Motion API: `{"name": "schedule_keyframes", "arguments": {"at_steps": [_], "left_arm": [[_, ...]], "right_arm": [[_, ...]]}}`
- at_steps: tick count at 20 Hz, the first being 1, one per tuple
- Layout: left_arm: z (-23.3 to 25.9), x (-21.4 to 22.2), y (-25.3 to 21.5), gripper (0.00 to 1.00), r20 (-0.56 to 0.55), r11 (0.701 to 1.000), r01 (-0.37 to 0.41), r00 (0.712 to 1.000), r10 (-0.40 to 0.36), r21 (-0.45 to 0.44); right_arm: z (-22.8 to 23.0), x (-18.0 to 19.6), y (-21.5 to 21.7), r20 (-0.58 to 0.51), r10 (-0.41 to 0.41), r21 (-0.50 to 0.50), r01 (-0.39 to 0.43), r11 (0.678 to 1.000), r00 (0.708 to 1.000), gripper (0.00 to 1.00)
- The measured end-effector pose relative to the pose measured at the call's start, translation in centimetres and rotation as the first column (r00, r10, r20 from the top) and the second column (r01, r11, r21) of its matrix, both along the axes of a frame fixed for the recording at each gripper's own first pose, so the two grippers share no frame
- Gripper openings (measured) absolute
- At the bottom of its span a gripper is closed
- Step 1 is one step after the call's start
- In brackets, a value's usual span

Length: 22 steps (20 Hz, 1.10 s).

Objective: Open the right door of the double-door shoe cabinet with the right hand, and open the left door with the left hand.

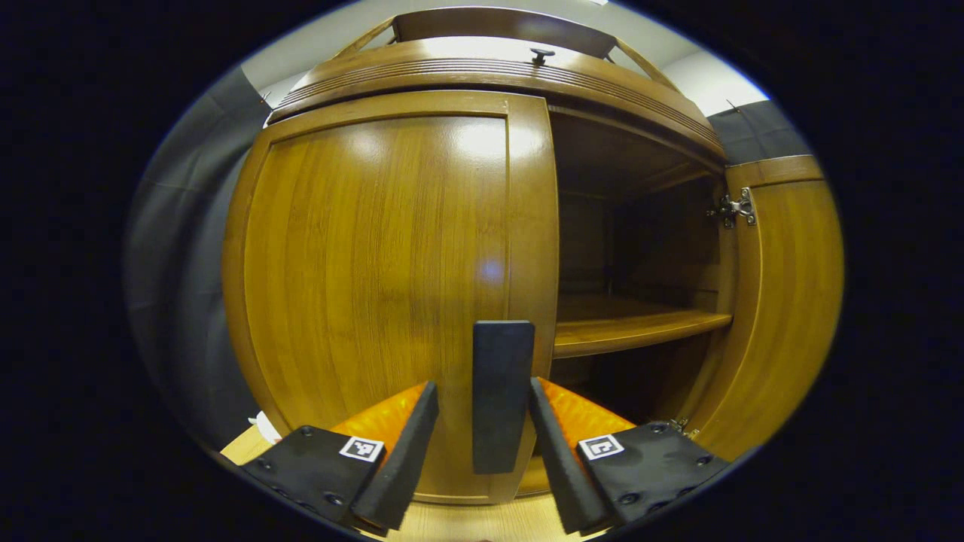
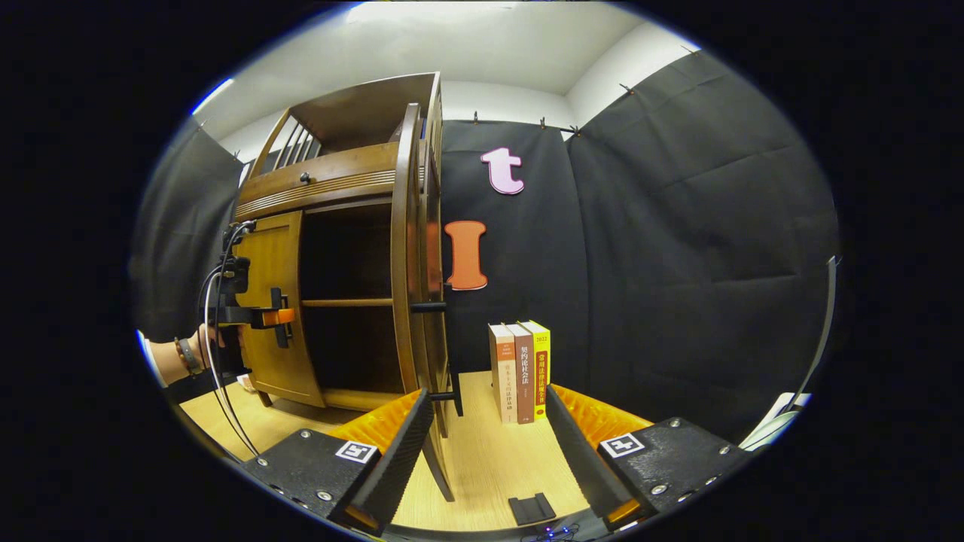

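The wooden shoe cabinet (image 1: 489,68) stands close in front of me in the left gripper view. Its left door (image 1: 376,263) is closed. The door's dark upright handle (image 1: 503,395) stands between the fingers of my open left gripper (image 1: 482,388), with a small gap on each side. The right door (image 1: 787,301) is swung wide open, showing a bare shelf (image 1: 633,327). In the right gripper view the open right door (image 2: 410,286) is edge-on, its handle (image 2: 454,395) just beside the left finger of my open right gripper (image 2: 489,393). The left gripper (image 2: 260,316) shows at the left door (image 2: 275,346).
Three upright books (image 2: 520,369) stand on the wooden tabletop (image 2: 482,459) against the black cloth wall, right of the open door. A small black part (image 2: 531,508) lies on the table near my right gripper. A hand (image 2: 188,357) holds the left gripper, with cables hanging from it.
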State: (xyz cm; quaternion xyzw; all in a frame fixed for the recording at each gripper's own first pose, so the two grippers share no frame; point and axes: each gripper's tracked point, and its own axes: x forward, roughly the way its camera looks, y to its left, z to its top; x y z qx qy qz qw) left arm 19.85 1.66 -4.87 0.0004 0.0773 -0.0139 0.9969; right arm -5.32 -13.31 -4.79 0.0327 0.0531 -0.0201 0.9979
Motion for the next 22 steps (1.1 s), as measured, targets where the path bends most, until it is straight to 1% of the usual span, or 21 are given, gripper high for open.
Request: {"name": "schedule_keyframes", "arguments": {"at_steps": [1, 2, 3, 5, 7, 9, 12, 15, 16, 17, 22], "left_arm": [[0.1, 0.0, 0.0, 0.7, 0.009, 1.0, 0.0, 1.0, 0.0, -0.004], [-0.3, -0.2, -0.4, 0.7, 0.011, 1.0, 0.02, 1.0, -0.02, -0.001], [0.0, -0.2, -1.0, 0.63, 0.018, 0.999, 0.047, 0.999, -0.047, 0.001], [-0.3, -0.1, -1.2, 0.5, 0.02, 0.999, 0.028, 0.999, -0.029, 0.035], [0.1, 0.0, -0.9, 0.36, 0.039, 0.999, -0.002, 0.999, 0.0, 0.039], [0.1, -0.1, -0.9, 0.34, 0.044, 0.999, -0.018, 0.999, 0.017, 0.036], [0.2, -1.4, -0.8, 0.35, 0.023, 0.998, -0.042, 0.999, 0.041, 0.037], [0.6, -4.7, -0.5, 0.34, 0.013, 0.998, -0.058, 0.998, 0.058, 0.037], [0.8, -5.8, -0.3, 0.35, 0.016, 0.997, -0.064, 0.998, 0.063, 0.051], [1.0, -7.0, 0.1, 0.33, 0.022, 0.996, -0.074, 0.997, 0.072, 0.055], [1.8, -11.5, 2.1, 0.33, 0.001, 0.995, -0.09, 0.996, 0.09, 0.032]], "right_arm": [[-0.1, 0.0, 0.0, -0.005, -0.001, -0.002, 0.001, 1.0, 1.0, 0.92], [-0.2, 0.1, 0.0, -0.009, -0.001, -0.002, 0.001, 1.0, 1.0, 0.92], [-0.3, 0.2, 0.1, -0.013, 0.001, 0.001, -0.001, 1.0, 1.0, 0.92], [-0.5, 0.2, 0.6, -0.022, 0.011, 0.003, -0.011, 1.0, 1.0, 0.92], [-0.5, 0.2, 1.1, -0.025, 0.019, -0.002, -0.019, 1.0, 1.0, 0.92], [-0.9, 0.3, 1.6, -0.029, 0.03, 0.007, -0.03, 1.0, 0.999, 0.92], [-1.3, -0.1, 2.2, -0.04, 0.045, 0.014, -0.044, 0.999, 0.998, 0.92], [-1.4, -0.5, 2.5, -0.038, 0.052, 0.012, -0.052, 0.999, 0.998, 0.92], [-1.5, -0.4, 2.6, -0.037, 0.052, 0.013, -0.051, 0.999, 0.998, 0.92], [-1.7, -0.4, 2.7, -0.043, 0.055, 0.017, -0.054, 0.998, 0.998, 0.92], [-1.5, -0.4, 3.9, -0.047, 0.092, 0.024, -0.091, 0.996, 0.995, 0.92]]}}
